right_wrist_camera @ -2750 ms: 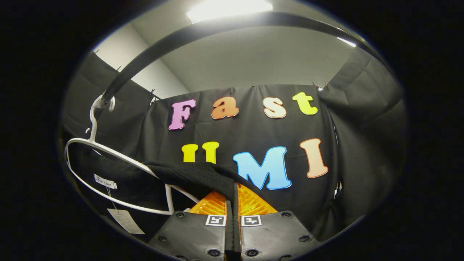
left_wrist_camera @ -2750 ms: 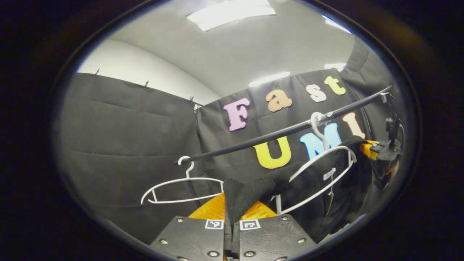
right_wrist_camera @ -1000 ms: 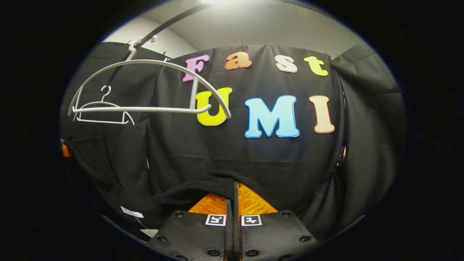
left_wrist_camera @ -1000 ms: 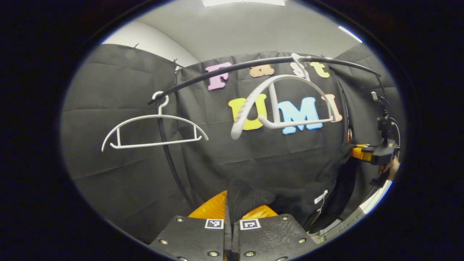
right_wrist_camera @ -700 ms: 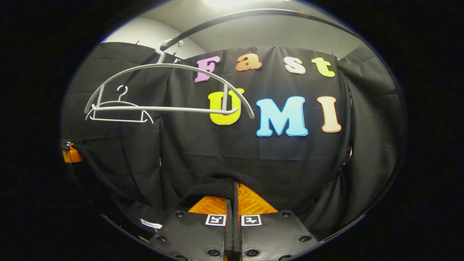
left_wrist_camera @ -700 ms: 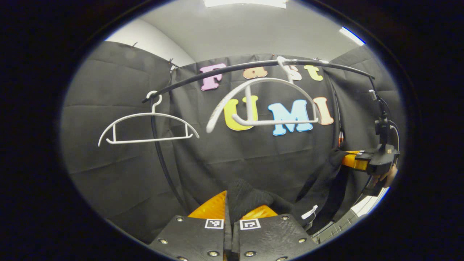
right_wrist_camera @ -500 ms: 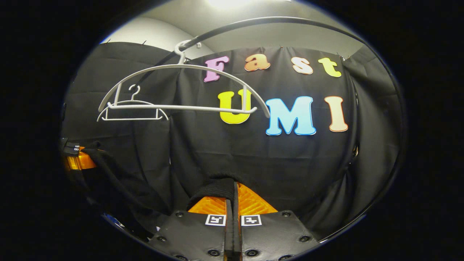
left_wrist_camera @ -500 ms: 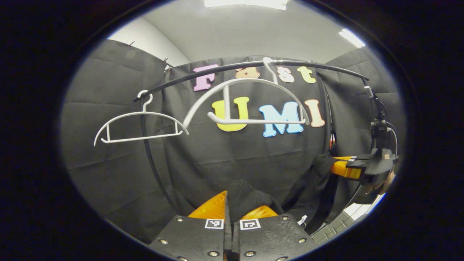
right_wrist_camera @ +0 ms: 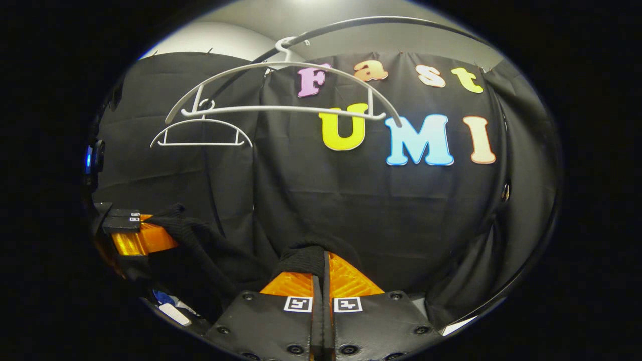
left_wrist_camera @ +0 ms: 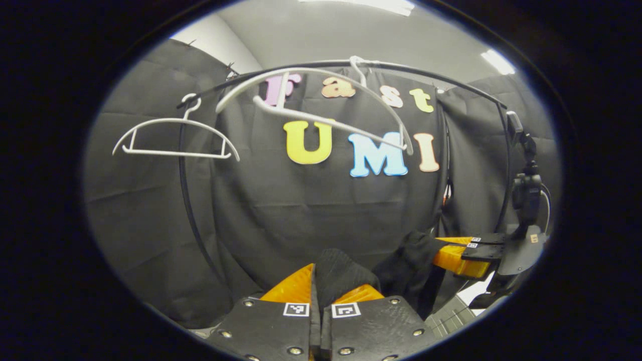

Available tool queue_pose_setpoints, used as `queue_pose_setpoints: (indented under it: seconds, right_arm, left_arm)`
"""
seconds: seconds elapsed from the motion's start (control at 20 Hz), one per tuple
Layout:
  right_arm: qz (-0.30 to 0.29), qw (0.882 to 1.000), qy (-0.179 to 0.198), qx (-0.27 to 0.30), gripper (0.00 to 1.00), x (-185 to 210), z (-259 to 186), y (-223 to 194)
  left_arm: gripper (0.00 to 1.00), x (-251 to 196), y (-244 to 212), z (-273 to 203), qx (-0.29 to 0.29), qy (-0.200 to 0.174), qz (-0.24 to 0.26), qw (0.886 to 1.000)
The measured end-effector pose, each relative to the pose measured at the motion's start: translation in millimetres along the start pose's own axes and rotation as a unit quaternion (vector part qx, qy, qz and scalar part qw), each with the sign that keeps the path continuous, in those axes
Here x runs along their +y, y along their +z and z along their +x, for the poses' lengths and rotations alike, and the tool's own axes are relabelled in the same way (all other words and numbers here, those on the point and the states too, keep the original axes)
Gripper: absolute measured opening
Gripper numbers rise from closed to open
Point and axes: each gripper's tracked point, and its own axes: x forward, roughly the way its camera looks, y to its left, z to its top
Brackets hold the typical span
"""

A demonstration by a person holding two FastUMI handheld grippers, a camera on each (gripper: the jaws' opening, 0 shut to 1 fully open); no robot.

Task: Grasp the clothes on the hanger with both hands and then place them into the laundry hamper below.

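Since a moment ago both grippers have sunk and drawn closer; the near hanger [left_wrist_camera: 321, 108] now tilts. Left gripper [left_wrist_camera: 320, 293] and right gripper [right_wrist_camera: 321, 281] each clench the black garment [left_wrist_camera: 406, 260], slung between them below two bare hangers on one rail [left_wrist_camera: 426, 77]. The left gripper view catches pale floor [left_wrist_camera: 471, 296].

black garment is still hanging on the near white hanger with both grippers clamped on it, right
Not quite. The black garment is off the near white hanger, which hangs bare on the rail in the left gripper view. The left gripper and right gripper are both clamped on it.
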Motion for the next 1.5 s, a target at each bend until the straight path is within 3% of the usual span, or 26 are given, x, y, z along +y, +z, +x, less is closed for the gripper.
queue_pose_setpoints:
  seconds: [0.35, 0.6, 0.8, 1.0, 1.05, 1.1, 1.15, 1.25, 1.35, 1.4, 1.45, 1.5]
  right_arm:
    - [0.002, 0.996, 0.016, 0.086, 0.02, 17.4, 8.1, -102.2]
    - [-0.001, 0.989, 0.004, 0.147, 0.02, 13.4, 13.7, -165.7]
    - [0.008, 0.98, -0.011, 0.2, 0.0, 11.4, 11.3, -215.0]
    - [0.009, 0.969, -0.029, 0.246, 0.05, 4.4, 6.5, -242.1]
    - [0.011, 0.967, -0.032, 0.253, 0.01, 2.3, 4.8, -247.9]
    - [0.013, 0.965, -0.034, 0.261, 0.06, 1.1, 3.2, -255.4]
    - [0.017, 0.962, -0.032, 0.269, 0.03, 5.2, -2.5, -263.8]
    - [0.016, 0.96, -0.027, 0.278, 0.11, 8.7, -10.9, -267.2]
    - [0.019, 0.959, -0.018, 0.283, 0.19, 18.3, -16.6, -272.2]
    - [0.023, 0.96, -0.015, 0.278, 0.16, 21.2, -18.6, -267.0]
    - [0.024, 0.962, -0.013, 0.272, 0.29, 22.3, -17.8, -264.2]
    - [0.022, 0.963, -0.011, 0.268, 0.33, 22.9, -16.1, -259.9]
  left_arm:
    - [0.01, 2.6, -100.7, 6.3, 0.072, 0.017, -0.001, 0.997]
    - [0.01, 2.3, -177.0, 6.4, 0.136, 0.017, 0.011, 0.99]
    - [0.01, 6.0, -236.0, 9.4, 0.19, 0.026, 0.009, 0.981]
    - [0.04, 8.5, -274.5, 2.9, 0.239, 0.039, 0.008, 0.97]
    - [0.04, 9.2, -280.5, 2.7, 0.247, 0.04, 0.007, 0.968]
    - [0.05, 12.6, -285.3, 1.5, 0.255, 0.045, 0.009, 0.966]
    - [0.1, 15.0, -290.1, -0.3, 0.259, 0.048, 0.009, 0.965]
    - [0.34, 19.8, -292.8, -6.0, 0.262, 0.053, 0.012, 0.964]
    - [0.46, 22.8, -292.0, -6.5, 0.259, 0.057, 0.015, 0.964]
    - [0.53, 22.3, -292.0, -7.2, 0.261, 0.058, 0.014, 0.964]
    - [0.61, 23.9, -289.0, -5.4, 0.253, 0.058, 0.014, 0.966]
    - [0.69, 25.7, -285.8, -7.5, 0.246, 0.059, 0.016, 0.967]
